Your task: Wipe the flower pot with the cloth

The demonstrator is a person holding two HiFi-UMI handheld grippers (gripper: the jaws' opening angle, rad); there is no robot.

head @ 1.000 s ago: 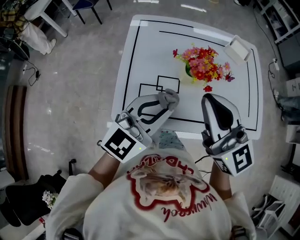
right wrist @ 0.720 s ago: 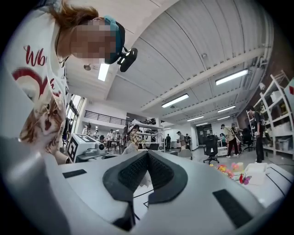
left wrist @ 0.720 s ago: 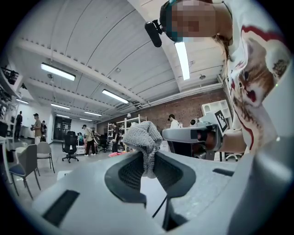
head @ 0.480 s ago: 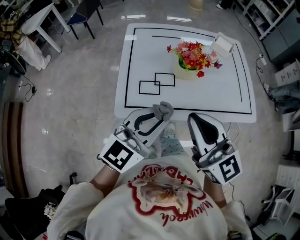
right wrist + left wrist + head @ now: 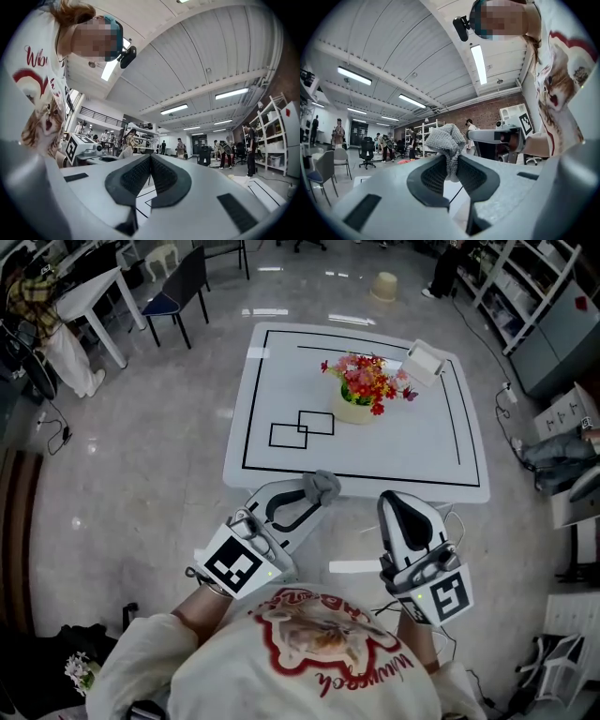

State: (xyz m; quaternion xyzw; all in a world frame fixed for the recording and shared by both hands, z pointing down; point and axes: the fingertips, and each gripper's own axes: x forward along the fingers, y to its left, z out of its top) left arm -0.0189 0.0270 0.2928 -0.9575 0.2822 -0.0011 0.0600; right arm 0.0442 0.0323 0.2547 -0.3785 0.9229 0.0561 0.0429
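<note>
Flower pot (image 5: 354,412): cream, upright on white table (image 5: 441,456), far-centre, red/pink/yellow flowers (image 5: 367,376) on top. Seen in head view only.
Cloth (image 5: 322,486): grey, bunched, pinched in left gripper (image 5: 314,498) fingers; tuft sticks up above the pads. It sits at the table's near edge, well apart from the pot.
Right gripper (image 5: 396,502): fingers together, nothing betw. them. Held over the floor beside the left one, short of the table.
Table also carries a small white box (image 5: 424,360) near the far-right corner, just beside the flowers, plus a black outline border and two overlapping black rectangles (image 5: 302,427) left of the pot.
Gripper views add what head view lacks: ceiling w/ strip lights, brick wall, shelving, office chairs, people standing in the distance. Left gripper view catches the right gripper off to its right; right gripper view catches the left one's marker cube (image 5: 77,146) at its left.
Writing: red lettering on the person's shirt (image 5: 319,643), cat picture below it; only "Wo" legible, in right gripper view. Marker cubes: black/white squares, no text.
</note>
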